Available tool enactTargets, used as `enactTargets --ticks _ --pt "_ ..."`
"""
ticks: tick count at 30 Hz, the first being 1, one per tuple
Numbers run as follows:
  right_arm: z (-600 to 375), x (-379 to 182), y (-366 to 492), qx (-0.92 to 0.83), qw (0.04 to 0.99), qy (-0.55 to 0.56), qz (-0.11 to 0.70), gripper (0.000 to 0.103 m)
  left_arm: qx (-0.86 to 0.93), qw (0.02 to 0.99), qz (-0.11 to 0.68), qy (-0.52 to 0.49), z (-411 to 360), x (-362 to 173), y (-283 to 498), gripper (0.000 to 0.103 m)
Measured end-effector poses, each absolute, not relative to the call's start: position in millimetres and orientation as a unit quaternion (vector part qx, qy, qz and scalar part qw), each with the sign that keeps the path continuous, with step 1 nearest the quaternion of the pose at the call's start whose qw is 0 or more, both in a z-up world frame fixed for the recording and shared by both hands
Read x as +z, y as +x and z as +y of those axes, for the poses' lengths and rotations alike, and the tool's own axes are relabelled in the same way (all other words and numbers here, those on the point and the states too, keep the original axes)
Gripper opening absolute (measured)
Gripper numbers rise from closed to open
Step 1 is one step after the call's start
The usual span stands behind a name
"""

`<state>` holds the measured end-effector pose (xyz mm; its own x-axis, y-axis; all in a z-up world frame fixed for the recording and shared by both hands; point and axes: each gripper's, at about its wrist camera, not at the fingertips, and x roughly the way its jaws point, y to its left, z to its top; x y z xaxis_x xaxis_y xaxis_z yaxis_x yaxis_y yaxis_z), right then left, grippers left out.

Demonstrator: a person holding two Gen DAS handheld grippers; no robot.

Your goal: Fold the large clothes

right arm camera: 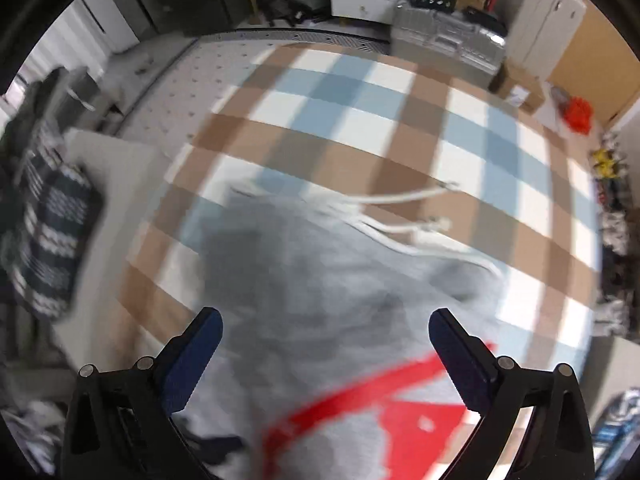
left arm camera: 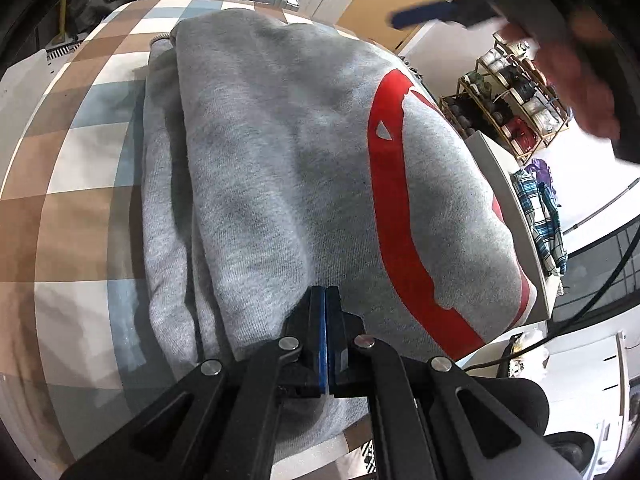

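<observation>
L gripper point(left arm camera: 325, 300) is sitting closed, empty, w/ grey hoodie point(left arm camera: 280, 152) lying just ahead; R gripper point(right arm camera: 325, 320) is hanging wide open, empty, above hoodie, drawstrings point(right arm camera: 400, 200) trailing further ahead.

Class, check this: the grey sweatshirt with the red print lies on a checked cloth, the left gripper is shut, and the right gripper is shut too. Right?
Not quite. The right gripper is open: the right wrist view shows its jaws spread wide above the grey sweatshirt. The rest stands.

left gripper point(left arm camera: 325, 300) closed, angled down, right gripper point(right arm camera: 325, 322) spread wide
</observation>
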<state>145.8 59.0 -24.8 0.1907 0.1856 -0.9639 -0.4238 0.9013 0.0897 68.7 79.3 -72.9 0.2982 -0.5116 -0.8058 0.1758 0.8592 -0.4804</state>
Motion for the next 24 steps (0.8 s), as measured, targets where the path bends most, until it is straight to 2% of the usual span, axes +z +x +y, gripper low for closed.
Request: enactTargets --ticks 5,10,15,21,24 --pt "79.4 -90.3 176.7 0.184 0.690 0.012 0.700 0.103 -0.216 0.793 0.547 -0.160 81.6 -72.2 63.8 0.000" --pt "96.7 -111.4 180.8 0.135 0.717 -0.051 0.682 0.103 -0.216 0.804 0.536 -0.140 83.1 -69.1 63.7 0.000" --pt "90.5 -83.0 160.9 0.184 0.730 -0.049 0.657 0.103 -0.226 0.797 0.540 -0.148 85.2 -70.5 64.5 0.000" --pt "-23.0 -2.6 93.5 0.271 0.768 0.091 0.573 0.103 -0.221 0.797 0.532 -0.182 98.1 -64.9 62.8 0.000" --pt "-79.8 -5.3 67.8 0.290 0.769 0.127 0.555 0.103 -0.215 0.803 0.521 -0.194 106.8 -56.2 63.9 0.000"
